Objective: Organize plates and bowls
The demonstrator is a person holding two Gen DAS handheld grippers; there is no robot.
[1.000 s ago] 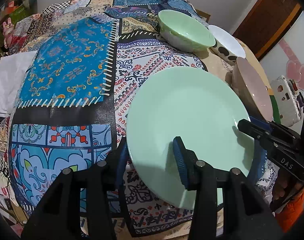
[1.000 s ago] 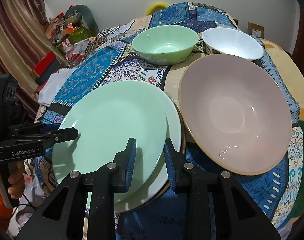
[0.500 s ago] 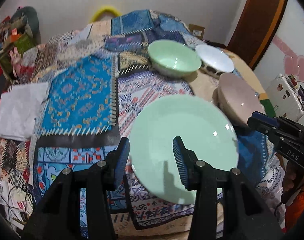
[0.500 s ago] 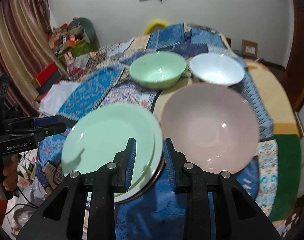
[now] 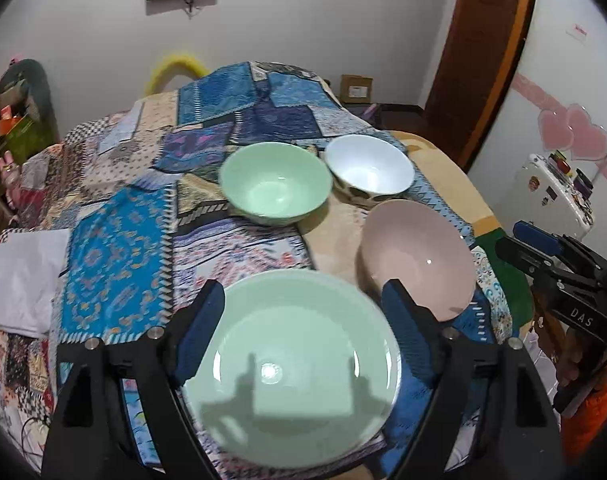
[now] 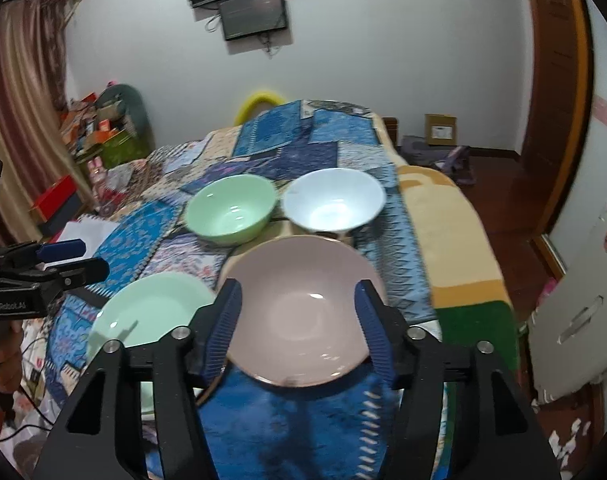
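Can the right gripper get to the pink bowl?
Probably yes. The right gripper is open, and the pink bowl lies just ahead between its fingers with nothing in the way.

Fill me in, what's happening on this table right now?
A person holds a handheld gripper in each hand over a patchwork-covered table, sorting dishes. Both grippers are open and hold nothing. The left gripper hangs above the green plate, which lies at the near edge. The right gripper hangs above the pink bowl beside the plate. Farther back, a green bowl and a white bowl stand side by side, not yet stacked.
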